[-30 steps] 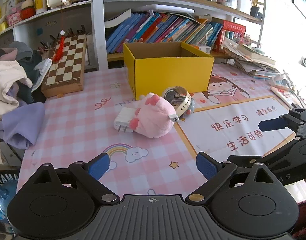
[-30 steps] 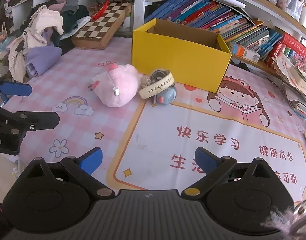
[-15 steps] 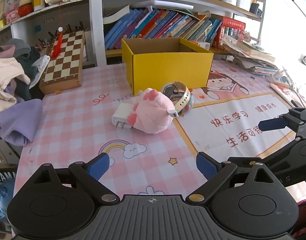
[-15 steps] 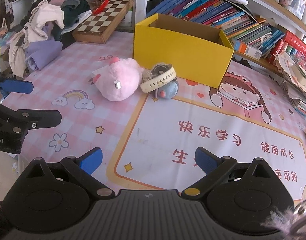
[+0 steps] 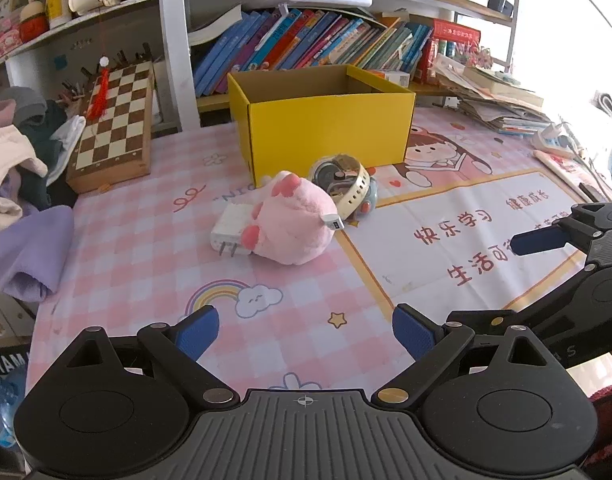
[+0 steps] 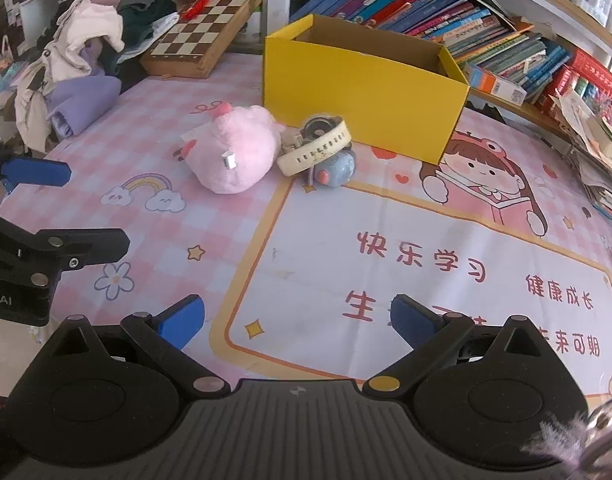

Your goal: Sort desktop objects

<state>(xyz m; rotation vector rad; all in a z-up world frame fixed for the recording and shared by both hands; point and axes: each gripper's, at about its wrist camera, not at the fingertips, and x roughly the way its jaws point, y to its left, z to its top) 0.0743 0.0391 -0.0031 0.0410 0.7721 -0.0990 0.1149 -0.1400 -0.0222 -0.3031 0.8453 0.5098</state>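
Note:
A pink plush toy [image 5: 294,226] lies on the pink mat in front of an open yellow box [image 5: 325,120]. A white charger plug [image 5: 230,232] lies against the plush's left side. A cream watch [image 5: 347,184] rests on a small blue gadget [image 5: 367,204] just right of the plush. In the right wrist view the plush [image 6: 234,152], the watch [image 6: 313,150], the blue gadget [image 6: 333,168] and the box [image 6: 361,88] show in the same group. My left gripper [image 5: 306,332] is open and empty, well short of the plush. My right gripper [image 6: 298,320] is open and empty over the mat.
A chessboard [image 5: 114,128] leans at the back left by a pile of clothes [image 5: 18,168]. Books fill the shelf [image 5: 317,44] behind the box. Stacked papers [image 5: 501,108] and a power strip [image 5: 553,140] lie at the right.
Both grippers have drawn back and risen a little, so the objects look slightly farther away. Nothing on the table has moved.

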